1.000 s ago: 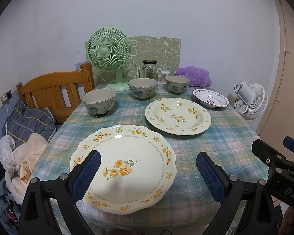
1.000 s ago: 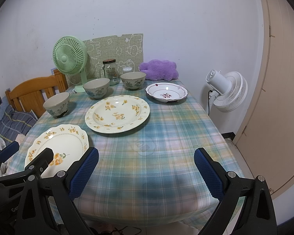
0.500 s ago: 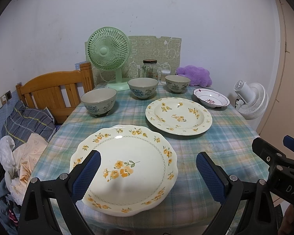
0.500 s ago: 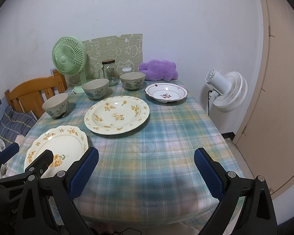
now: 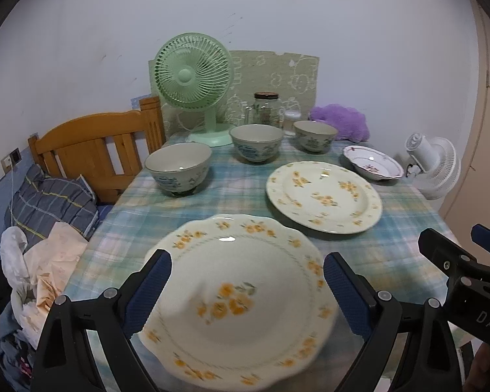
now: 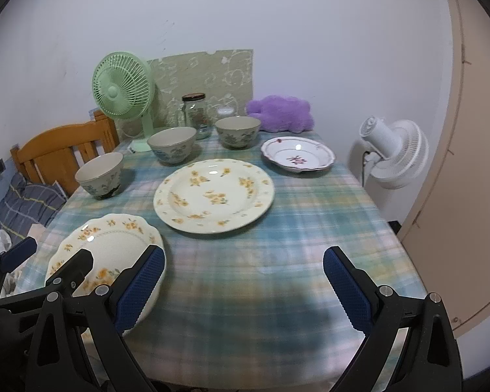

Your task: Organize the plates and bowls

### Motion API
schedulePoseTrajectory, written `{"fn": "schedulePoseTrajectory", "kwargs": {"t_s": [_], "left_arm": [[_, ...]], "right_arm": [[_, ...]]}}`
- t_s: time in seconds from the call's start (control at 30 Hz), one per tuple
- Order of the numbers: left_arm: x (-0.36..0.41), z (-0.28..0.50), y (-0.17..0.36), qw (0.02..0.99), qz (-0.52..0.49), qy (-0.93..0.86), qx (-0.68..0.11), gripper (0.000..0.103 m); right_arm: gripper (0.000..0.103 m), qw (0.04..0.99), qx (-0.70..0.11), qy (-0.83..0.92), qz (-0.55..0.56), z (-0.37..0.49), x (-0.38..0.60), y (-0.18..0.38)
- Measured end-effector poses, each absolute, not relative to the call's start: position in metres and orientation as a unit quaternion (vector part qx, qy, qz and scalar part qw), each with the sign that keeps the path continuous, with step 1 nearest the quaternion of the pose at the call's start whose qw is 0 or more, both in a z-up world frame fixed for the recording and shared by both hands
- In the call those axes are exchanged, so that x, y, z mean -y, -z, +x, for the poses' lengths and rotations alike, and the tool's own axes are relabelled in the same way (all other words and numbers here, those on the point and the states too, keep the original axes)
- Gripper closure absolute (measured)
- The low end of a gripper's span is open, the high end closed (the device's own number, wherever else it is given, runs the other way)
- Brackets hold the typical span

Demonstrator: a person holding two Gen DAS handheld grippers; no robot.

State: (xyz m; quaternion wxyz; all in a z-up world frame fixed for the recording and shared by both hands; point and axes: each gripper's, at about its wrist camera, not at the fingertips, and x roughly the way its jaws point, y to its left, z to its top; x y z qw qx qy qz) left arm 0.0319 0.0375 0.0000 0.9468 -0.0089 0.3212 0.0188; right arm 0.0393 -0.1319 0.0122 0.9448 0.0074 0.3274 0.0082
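A scalloped cream plate with yellow flowers (image 5: 241, 297) lies at the table's near left edge; it also shows in the right wrist view (image 6: 111, 248). My left gripper (image 5: 246, 290) is open, its jaws straddling this plate just above it. A larger round floral plate (image 5: 323, 196) (image 6: 214, 194) lies mid-table. A white dish with a red rim (image 5: 372, 166) (image 6: 297, 158) sits far right. Three bowls (image 5: 178, 168) (image 5: 256, 142) (image 5: 315, 135) stand in a row behind. My right gripper (image 6: 243, 284) is open and empty over bare cloth.
A green fan (image 5: 194, 76), a glass jar (image 5: 266, 109) and a purple cushion (image 5: 341, 122) stand along the back wall. A wooden chair (image 5: 91, 150) with clothes is left of the table. A white fan (image 6: 392, 153) stands right of the checked tablecloth (image 6: 294, 235).
My left gripper has moved forward and lower over the scalloped plate, which now looms larger between its jaws. The right gripper has edged slightly forward. No dishes have moved.
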Motion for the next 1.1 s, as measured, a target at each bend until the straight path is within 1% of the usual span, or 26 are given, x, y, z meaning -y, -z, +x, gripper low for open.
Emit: {"fn": "schedulePoseTrajectory", "kwargs": {"t_s": [0.13, 0.23, 0.37, 0.47, 0.57, 0.67, 0.87, 0.93, 0.97, 1.1], "left_arm": [[-0.057, 0.049, 0.008, 0.941, -0.008, -0.023, -0.336, 0.01], [-0.073, 0.06, 0.014, 0.937, -0.005, -0.027, -0.349, 0.011], [-0.092, 0.075, 0.028, 0.926, 0.002, -0.031, -0.377, 0.013], [-0.106, 0.085, 0.042, 0.915, 0.001, -0.03, -0.402, 0.014], [-0.115, 0.092, 0.054, 0.907, -0.001, -0.023, -0.421, 0.019], [-0.12, 0.097, 0.066, 0.898, 0.0, -0.016, -0.44, 0.02], [-0.12, 0.104, 0.082, 0.881, 0.001, 0.002, -0.473, 0.024], [-0.12, 0.107, 0.085, 0.877, 0.001, 0.014, -0.48, 0.025], [-0.119, 0.108, 0.085, 0.876, 0.005, 0.017, -0.481, 0.024], [-0.118, 0.111, 0.087, 0.875, 0.009, 0.024, -0.483, 0.024]], "right_arm": [[0.004, 0.94, -0.34, -0.016, 0.009, 0.059, 0.111, -0.005], [0.007, 0.936, -0.352, -0.024, 0.007, 0.073, 0.094, 0.001], [0.014, 0.925, -0.379, -0.034, 0.008, 0.09, 0.07, 0.014], [0.015, 0.915, -0.401, -0.035, 0.007, 0.1, 0.055, 0.026], [0.015, 0.906, -0.423, -0.033, 0.003, 0.109, 0.043, 0.039], [0.022, 0.896, -0.444, -0.032, -0.002, 0.115, 0.032, 0.051], [0.029, 0.877, -0.48, -0.026, -0.003, 0.124, 0.023, 0.072], [0.035, 0.872, -0.49, -0.023, -0.007, 0.126, 0.019, 0.077], [0.04, 0.868, -0.496, -0.021, -0.011, 0.126, 0.017, 0.079], [0.042, 0.862, -0.506, -0.009, -0.02, 0.13, 0.015, 0.084]]}}
